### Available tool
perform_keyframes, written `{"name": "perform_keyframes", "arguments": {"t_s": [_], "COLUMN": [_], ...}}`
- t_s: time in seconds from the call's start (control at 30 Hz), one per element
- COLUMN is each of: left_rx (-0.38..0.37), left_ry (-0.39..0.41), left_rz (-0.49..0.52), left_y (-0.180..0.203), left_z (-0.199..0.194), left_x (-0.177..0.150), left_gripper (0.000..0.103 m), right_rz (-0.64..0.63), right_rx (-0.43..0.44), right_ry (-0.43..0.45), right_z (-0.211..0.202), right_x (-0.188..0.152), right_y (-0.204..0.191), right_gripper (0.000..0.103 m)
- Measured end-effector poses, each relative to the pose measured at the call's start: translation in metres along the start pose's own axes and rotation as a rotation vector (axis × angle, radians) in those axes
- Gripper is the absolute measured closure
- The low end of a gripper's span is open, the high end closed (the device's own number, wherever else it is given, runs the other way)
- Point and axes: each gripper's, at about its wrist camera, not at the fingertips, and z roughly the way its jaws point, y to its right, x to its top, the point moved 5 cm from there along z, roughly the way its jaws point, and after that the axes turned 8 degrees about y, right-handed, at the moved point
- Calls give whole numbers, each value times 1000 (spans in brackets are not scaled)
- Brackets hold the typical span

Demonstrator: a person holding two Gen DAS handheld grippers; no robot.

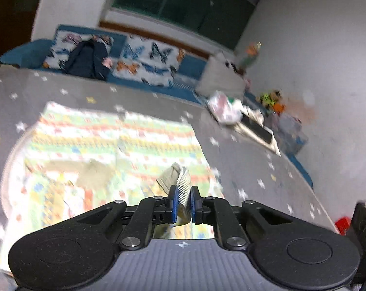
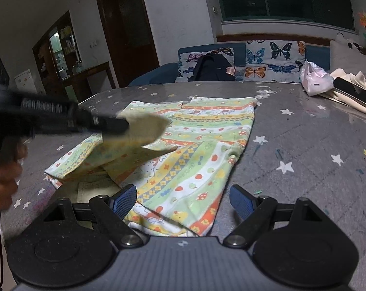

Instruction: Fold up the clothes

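A child's garment (image 1: 124,140) (image 2: 195,145) with green, yellow and orange printed stripes lies spread on the grey star-patterned table cover (image 1: 243,150) (image 2: 304,145). My left gripper (image 1: 183,201) is shut on a ribbed, beige-lined cuff (image 1: 180,179) of the garment and holds it above the rest of the cloth. In the right wrist view the left gripper (image 2: 127,125) shows blurred at the left, with the lifted flap (image 2: 144,131) hanging from it. My right gripper (image 2: 183,201) stands open just above the garment's near corner, nothing between its fingers.
A blue sofa with butterfly cushions (image 2: 267,60) and a dark backpack (image 2: 212,69) stands behind the table. At the table's far right lie a pink plastic bag (image 2: 313,80), a dark flat slab (image 2: 352,92) and cream cloth. A person's hand (image 2: 1,181) holds the left gripper.
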Motion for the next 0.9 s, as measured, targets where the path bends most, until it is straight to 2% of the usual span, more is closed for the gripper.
{"name": "perform_keyframes", "arguments": {"t_s": [0.17, 0.3, 0.47, 0.57, 0.7, 0.9], "left_rx": [-54, -16, 136, 199, 261, 274], "left_ry": [-44, -2, 59, 43, 2, -11], "left_rz": [0, 1, -2, -36, -48, -54], "left_y": [-6, -32, -85, -115, -141, -152], "left_z": [-6, -26, -55, -62, -63, -63], "left_x": [-14, -10, -4, -7, -17, -15], "left_gripper": [64, 63, 63, 64, 64, 64], "right_rz": [-10, -24, -64, -84, -113, -153], "right_rx": [-12, -10, 39, 71, 115, 149], "right_ry": [7, 19, 1, -16, -33, -103], "right_z": [0, 1, 16, 28, 44, 64], "right_x": [4, 13, 23, 25, 26, 17], "right_y": [-1, -6, -24, -36, -55, -71], "right_gripper": [17, 19, 30, 37, 38, 38]}}
